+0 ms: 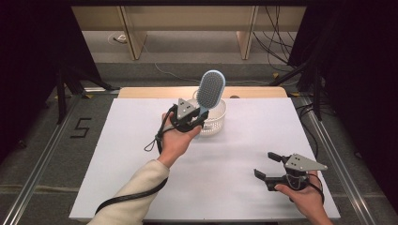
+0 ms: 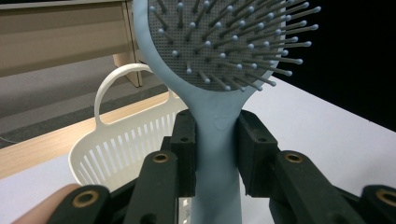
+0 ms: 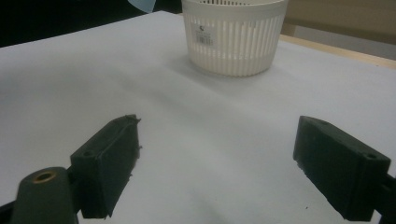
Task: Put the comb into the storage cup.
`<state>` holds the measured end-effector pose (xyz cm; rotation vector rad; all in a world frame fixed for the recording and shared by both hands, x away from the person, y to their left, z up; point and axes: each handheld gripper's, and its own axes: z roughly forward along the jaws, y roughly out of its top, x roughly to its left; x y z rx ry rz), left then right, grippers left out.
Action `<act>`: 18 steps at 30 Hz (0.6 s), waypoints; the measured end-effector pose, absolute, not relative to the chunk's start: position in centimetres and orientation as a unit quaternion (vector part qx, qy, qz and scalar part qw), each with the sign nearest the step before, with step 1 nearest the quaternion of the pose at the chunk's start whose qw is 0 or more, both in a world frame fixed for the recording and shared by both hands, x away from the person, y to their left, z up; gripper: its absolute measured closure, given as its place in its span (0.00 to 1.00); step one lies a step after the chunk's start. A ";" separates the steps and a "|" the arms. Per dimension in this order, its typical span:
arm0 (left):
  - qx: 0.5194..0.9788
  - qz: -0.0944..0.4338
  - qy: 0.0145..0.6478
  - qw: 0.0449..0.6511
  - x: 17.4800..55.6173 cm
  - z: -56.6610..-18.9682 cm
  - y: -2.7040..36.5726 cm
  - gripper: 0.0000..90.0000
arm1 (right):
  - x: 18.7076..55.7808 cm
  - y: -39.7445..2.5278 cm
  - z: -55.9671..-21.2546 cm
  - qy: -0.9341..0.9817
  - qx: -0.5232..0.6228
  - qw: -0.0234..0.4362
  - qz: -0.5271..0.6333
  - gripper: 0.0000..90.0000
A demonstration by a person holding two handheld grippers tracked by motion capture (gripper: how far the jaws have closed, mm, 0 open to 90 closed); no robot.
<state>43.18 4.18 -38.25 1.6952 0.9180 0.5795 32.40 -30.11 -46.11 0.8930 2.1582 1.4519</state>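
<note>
We find the left gripper [image 1: 190,117] clamped on the brush [image 1: 210,89] handle, long axis upright, head above the jaws. The basket [image 1: 213,123] sits just beyond and below it. The right gripper [image 1: 272,169] rests open, well apart.

White table [image 1: 141,154], flat matte top, light wood strip along far edge. White slatted plastic basket [image 1: 213,119] stands upright on it, toward far side, slightly left of middle; small label on its wall in right gripper view [image 3: 205,35]; arched handle visible in left gripper view [image 2: 112,88]. Basket casts soft shadow on surface. Table stands on grey floor [image 1: 37,154] with metal rails either side.
</note>
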 end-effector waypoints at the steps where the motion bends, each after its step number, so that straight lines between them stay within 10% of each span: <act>1: 0.711 0.243 0.385 0.535 43.2 -38.2 4.2 0.78 | 32.4 -30.1 -46.1 0.770 0.319 0.194 0.518 0.17; 18: 0.709 0.247 0.387 0.536 43.6 -38.0 4.1 0.78 | 32.4 -30.1 -46.1 0.770 0.319 0.194 0.518 0.17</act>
